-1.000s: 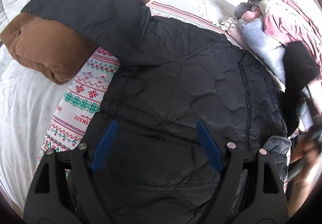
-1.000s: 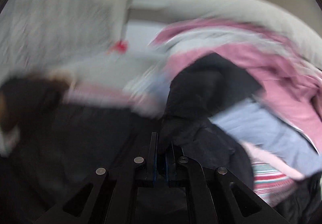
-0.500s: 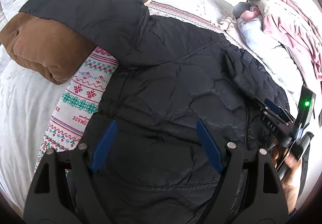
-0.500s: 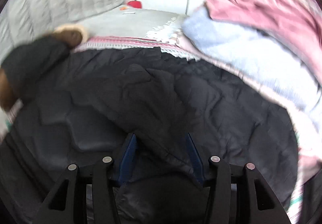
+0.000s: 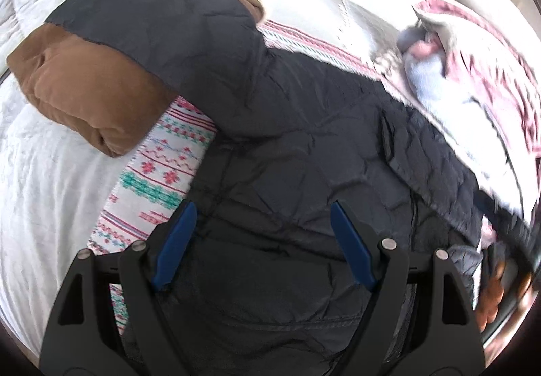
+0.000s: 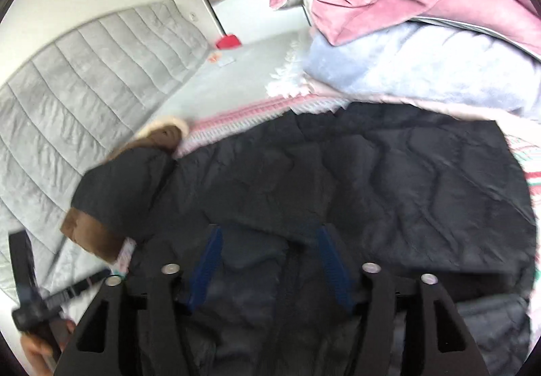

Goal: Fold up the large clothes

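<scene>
A large black quilted jacket [image 5: 297,139] lies spread on a patterned blanket [image 5: 159,173] on the bed. Its left sleeve is folded up over a brown folded cushion [image 5: 84,92]. My left gripper [image 5: 262,224] is open and empty, hovering over the jacket's lower body. My right gripper [image 6: 268,242] is open and empty above the jacket [image 6: 372,180], near a fold of its fabric. The hand holding the right gripper shows at the left wrist view's right edge [image 5: 497,288].
A pile of pink and pale blue blankets [image 6: 422,21] sits at the jacket's right side. A grey quilted headboard [image 6: 67,98] stands to the left. A small red object [image 6: 228,41] lies at the far end of the white bedsheet [image 5: 40,180].
My right gripper let go of the jacket's right side, opened, and swung back over the jacket. That side now lies folded inward. The left gripper barely moved.
</scene>
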### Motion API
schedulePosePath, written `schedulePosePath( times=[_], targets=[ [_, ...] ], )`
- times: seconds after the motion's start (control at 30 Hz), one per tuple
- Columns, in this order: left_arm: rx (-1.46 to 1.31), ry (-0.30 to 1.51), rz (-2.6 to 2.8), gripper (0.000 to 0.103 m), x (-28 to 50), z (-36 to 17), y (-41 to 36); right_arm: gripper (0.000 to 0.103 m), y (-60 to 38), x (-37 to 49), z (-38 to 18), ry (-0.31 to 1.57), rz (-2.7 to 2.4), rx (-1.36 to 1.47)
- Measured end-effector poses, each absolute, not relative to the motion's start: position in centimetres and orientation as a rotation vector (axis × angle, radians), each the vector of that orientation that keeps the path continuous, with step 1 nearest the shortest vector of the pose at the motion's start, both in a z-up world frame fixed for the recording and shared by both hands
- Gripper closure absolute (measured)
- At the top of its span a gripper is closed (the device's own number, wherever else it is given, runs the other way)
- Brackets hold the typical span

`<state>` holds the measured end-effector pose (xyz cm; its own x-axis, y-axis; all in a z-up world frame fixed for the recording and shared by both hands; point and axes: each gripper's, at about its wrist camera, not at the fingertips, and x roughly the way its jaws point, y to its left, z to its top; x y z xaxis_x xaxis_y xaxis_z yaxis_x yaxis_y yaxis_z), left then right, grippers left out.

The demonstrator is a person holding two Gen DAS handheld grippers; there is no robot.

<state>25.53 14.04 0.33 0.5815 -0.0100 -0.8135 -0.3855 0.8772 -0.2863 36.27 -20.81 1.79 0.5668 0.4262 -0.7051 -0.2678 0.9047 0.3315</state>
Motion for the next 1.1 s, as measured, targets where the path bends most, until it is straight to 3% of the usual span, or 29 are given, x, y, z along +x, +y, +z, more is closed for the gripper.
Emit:
schedulePosePath(
  times=[0.03,0.2,0.47,0.57,0.83,1.07,1.1],
  targets=[
    [-0.496,0.913,0.242,0.021,25.2,0.8,15.1,0.029,-20.8,35.8,1.5,0.948,0.369,0.172],
    [-0.621,0.760,0.395,0.021,22.4,3.8,22.4,0.029,-23.3,32.5,-0.1,1.138,0.394,0.284],
    [-0.821,0.616,0.500,0.021,20.3,6.7,32.8,0.026,-24.6,27.7,-0.5,1.098,0.412,0.258],
    [-0.883,0.628,0.455,0.014,22.9,6.1,35.0,0.026,-25.2,27.7,-1.2,1.104,0.407,0.277],
    [-0.944,0.789,0.533,0.010,29.3,1.4,37.7,0.026,-26.5,29.1,-1.3,1.109,0.409,0.352],
    [-0.982,0.672,0.581,0.011,31.4,0.5,38.5,0.026,-27.6,29.3,-0.9,1.082,0.382,0.368],
    [-0.978,0.659,0.555,0.014,31.8,0.7,38.3,0.026,-27.8,29.3,-0.9,1.080,0.380,0.382]
  ],
)
